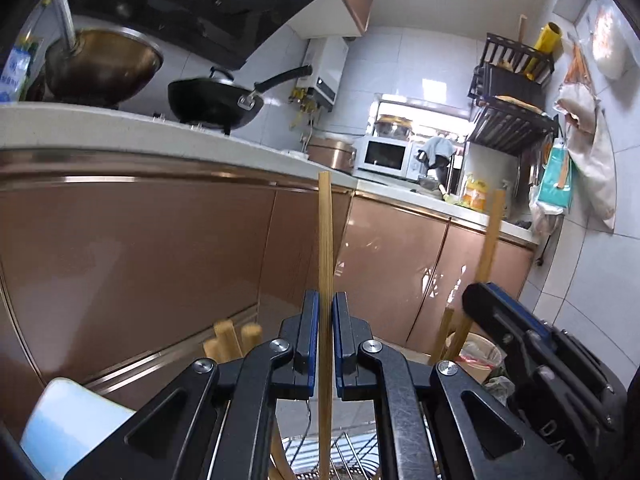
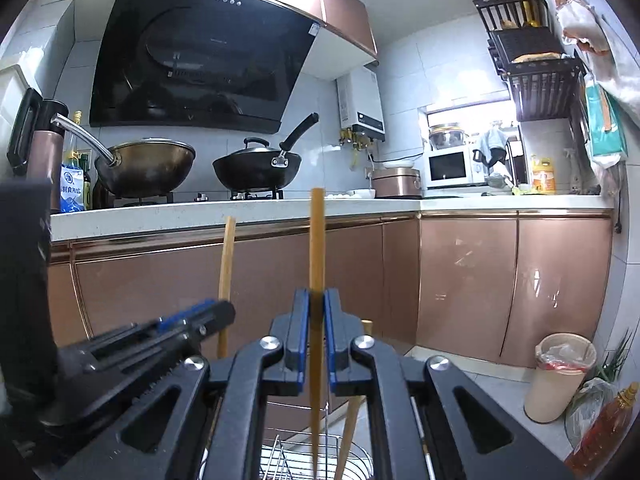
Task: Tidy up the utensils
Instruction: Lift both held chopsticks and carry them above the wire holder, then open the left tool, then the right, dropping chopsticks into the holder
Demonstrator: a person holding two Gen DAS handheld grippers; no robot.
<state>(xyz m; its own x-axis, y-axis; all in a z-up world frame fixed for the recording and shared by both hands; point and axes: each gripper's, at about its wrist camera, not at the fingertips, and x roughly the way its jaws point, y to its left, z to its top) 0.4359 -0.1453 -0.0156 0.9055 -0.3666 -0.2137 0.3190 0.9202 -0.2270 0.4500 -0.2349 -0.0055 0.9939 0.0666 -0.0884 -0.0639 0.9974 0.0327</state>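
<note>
A: Nearest, the left gripper clamps one bamboo chopstick upright; the right gripper pinches another chopstick.

B: Progress?

A: Midway, I'd judge: both hang over the wire utensil basket, where others already stand (unreleased).

B: Writing?

A: "DAS" on the right gripper; the salt bag at the worktop's left edge is unreadable.

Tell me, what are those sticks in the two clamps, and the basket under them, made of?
The left chopstick and the right chopstick look like bamboo or wood: matte tan, faintly grained. The basket looks like bare metal wire, thin and shiny.
</note>
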